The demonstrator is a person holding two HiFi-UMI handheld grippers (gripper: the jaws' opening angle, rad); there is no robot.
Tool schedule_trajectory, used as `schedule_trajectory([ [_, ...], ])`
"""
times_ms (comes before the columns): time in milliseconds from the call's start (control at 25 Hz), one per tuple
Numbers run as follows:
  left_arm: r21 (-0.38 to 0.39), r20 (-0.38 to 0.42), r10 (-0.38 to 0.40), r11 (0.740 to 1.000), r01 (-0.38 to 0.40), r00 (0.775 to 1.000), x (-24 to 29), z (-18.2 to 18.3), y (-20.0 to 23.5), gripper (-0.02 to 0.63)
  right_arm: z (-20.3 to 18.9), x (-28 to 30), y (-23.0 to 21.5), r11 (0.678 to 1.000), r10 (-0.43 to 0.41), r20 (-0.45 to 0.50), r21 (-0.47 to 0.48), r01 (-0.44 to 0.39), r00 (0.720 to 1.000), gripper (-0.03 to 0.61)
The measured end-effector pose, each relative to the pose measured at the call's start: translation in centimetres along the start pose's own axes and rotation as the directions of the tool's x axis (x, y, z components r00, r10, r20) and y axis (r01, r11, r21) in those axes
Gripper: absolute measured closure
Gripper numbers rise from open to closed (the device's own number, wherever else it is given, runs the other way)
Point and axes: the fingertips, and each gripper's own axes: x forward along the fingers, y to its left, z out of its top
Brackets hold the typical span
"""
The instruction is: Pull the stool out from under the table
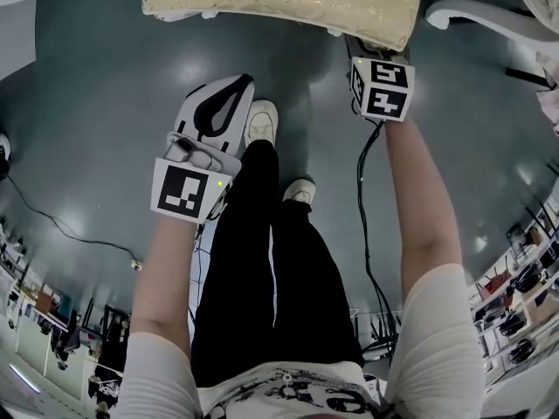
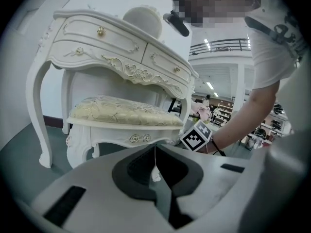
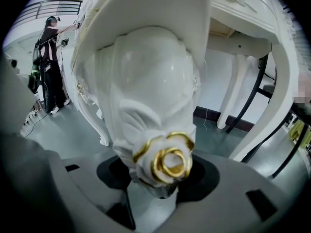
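The stool (image 2: pixel 126 111) has a cream patterned cushion (image 1: pixel 279 0) and white carved legs, and it stands partly under the white dressing table (image 2: pixel 121 42). My right gripper (image 3: pixel 163 181) is shut on the stool's front corner leg (image 3: pixel 153 110), just at its gold rose carving (image 3: pixel 167 163). In the head view only that gripper's marker cube (image 1: pixel 382 87) shows, and its jaws are hidden beneath the cushion's corner. My left gripper (image 1: pixel 238 90) hangs over the floor short of the stool. Its jaws are shut with nothing between them (image 2: pixel 155 148).
The person's legs and white shoes (image 1: pixel 260 120) stand between the two grippers. A black cable (image 1: pixel 362 199) runs down from the right gripper, and another (image 1: pixel 61 225) lies on the grey floor. White table legs (image 1: pixel 463 11) flank the stool. Another person (image 3: pixel 48 57) stands far off.
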Motion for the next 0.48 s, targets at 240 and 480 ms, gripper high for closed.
schedule_trajectory([
  [240,-0.032,-0.002,0.017,0.999,-0.017,1.0,-3.1,-2.1,-2.9,0.592,-2.4,-2.7,1.3,0.999,0.031,0.003,-0.028,-0.031,1.0,0.33],
  [480,-0.046,-0.008,0.036,0.998,-0.036,0.999,-5.5,-4.4,-4.4,0.592,-5.0,-4.8,3.5,0.998,0.048,-0.003,-0.039,-0.048,0.999,0.33],
])
